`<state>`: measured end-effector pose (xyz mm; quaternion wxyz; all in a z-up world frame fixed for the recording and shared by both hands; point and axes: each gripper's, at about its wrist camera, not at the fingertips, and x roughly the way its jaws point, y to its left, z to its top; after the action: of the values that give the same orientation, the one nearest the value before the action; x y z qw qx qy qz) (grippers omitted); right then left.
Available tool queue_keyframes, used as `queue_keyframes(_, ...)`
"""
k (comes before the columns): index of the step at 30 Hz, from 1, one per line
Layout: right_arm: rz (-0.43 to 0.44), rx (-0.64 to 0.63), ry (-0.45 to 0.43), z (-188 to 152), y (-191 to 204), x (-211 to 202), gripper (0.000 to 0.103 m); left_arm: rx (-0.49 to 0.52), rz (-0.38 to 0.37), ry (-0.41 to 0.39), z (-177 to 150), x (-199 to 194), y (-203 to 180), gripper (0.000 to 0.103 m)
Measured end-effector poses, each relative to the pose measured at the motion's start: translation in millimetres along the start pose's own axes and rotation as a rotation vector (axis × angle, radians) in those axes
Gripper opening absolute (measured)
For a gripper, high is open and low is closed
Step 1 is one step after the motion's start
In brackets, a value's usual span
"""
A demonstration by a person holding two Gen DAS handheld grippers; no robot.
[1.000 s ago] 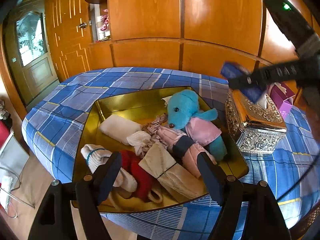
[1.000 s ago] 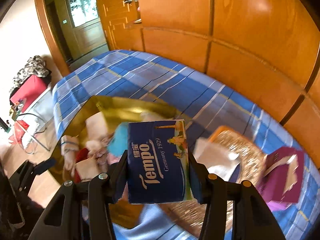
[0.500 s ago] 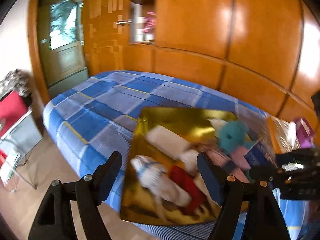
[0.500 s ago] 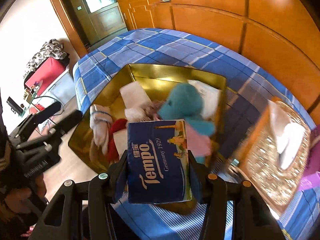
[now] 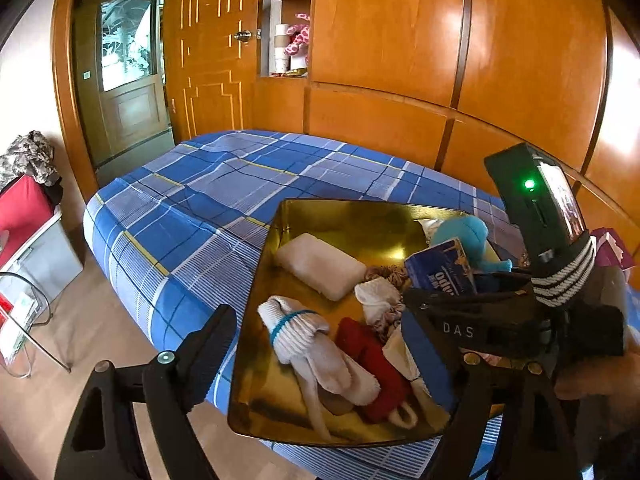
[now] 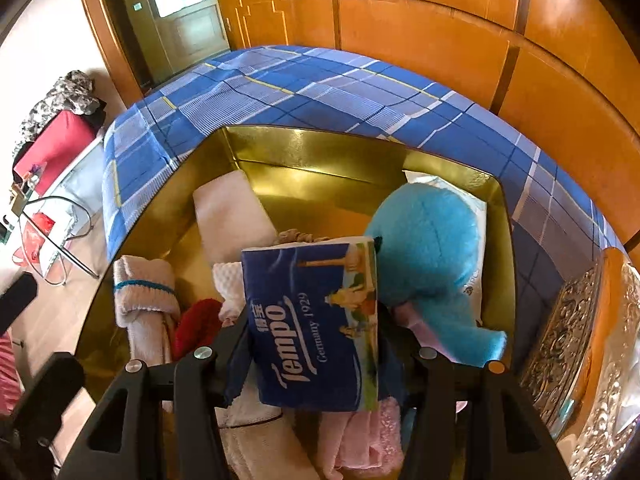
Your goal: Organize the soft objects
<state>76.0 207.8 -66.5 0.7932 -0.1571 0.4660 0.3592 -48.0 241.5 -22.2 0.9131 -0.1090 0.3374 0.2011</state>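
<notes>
While the right claw (image 6: 316, 344) points down over the gold tray (image 6: 320, 148), a blue pack of tissues (image 6: 316, 320) sits between its two fingers. Its jaws are opening, and the pack tilts a little, so I cannot tell if the fingers press it. Just past the pack, inside the tray, lies a blue plush toy (image 6: 428, 248). To the left of the pack are a folded white cloth (image 6: 230, 216), a rolled white sock with a blue band (image 6: 146, 296) and something red and fuzzy (image 6: 198, 324). Under the claw lie pink and cream cloths (image 6: 360, 436). Off to the right, outside the tray, stands a shiny silver box (image 6: 576, 340).

The left claw (image 5: 332, 356) is spread wide and its jaws are opening, with nothing between them. The tray (image 5: 360, 216) lies right in front of it on a bed with a blue checked sheet (image 5: 224, 184). The white sock (image 5: 308, 336) and the red thing (image 5: 372, 356) are closest to this claw. On its right side the other claw (image 5: 436, 316) comes in with the tissues (image 5: 440, 268). A hand (image 5: 596, 376) holds that tool at the far right.
</notes>
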Motion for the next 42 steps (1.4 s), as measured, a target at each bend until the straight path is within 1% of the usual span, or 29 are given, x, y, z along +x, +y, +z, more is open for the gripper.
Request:
queue_keyframes(2,0.002,0.006,-0.026,-3.8,0.1,-8.5,0.067,-0.002,0.008,-0.007,0.1,-2.2,-0.8,0.09)
queue_keyframes(5,0.0,0.01,-0.084,-8.5,-0.7,-27.4,0.07,-0.003,0.011,-0.019,1.1,-4.9,-2.0,0.093)
queue_keyframes(8,-0.029,0.018,-0.135,-14.0,-2.7,-47.3,0.071,-0.004,0.01,-0.031,2.1,-9.5,-4.6,0.095)
queue_keyframes(9,-0.045,0.021,-0.153,-17.0,-3.4,-53.9,0.071,-0.005,0.006,-0.035,2.1,-11.3,-5.7,0.095)
queue_keyframes(11,-0.085,0.03,-0.186,-24.4,-5.0,-66.5,0.071,-0.001,0.005,-0.042,1.8,-14.7,-9.1,0.1)
queue_keyframes(14,-0.153,0.068,-0.242,-39.5,-9.4,-85.7,0.071,-0.002,-0.011,-0.051,0.5,-20.1,-14.8,0.102)
queue_keyframes(18,-0.253,0.141,-0.291,-66.5,-18.9,-103.5,0.071,0.019,-0.033,-0.052,-4.0,-25.4,-29.8,0.103)
queue_keyframes(23,-0.326,0.223,-0.305,-93.6,-37.0,-113.3,0.071,0.052,-0.072,-0.031,-13.0,-28.4,-54.5,0.103)
queue_keyframes(28,-0.366,0.251,-0.303,-109.3,-51.1,-117.1,0.071,0.084,-0.082,-0.021,-20.5,-28.3,-76.1,0.103)
queue_keyframes(33,-0.372,0.263,-0.31,-113.9,-55.7,-120.0,0.071,0.09,-0.072,-0.032,-23.8,-30.1,-82.5,0.103)
queue_keyframes(42,-0.369,0.262,-0.311,-115.4,-52.5,-120.0,0.071,0.08,-0.044,-0.032,-22.8,-28.0,-76.9,0.103)
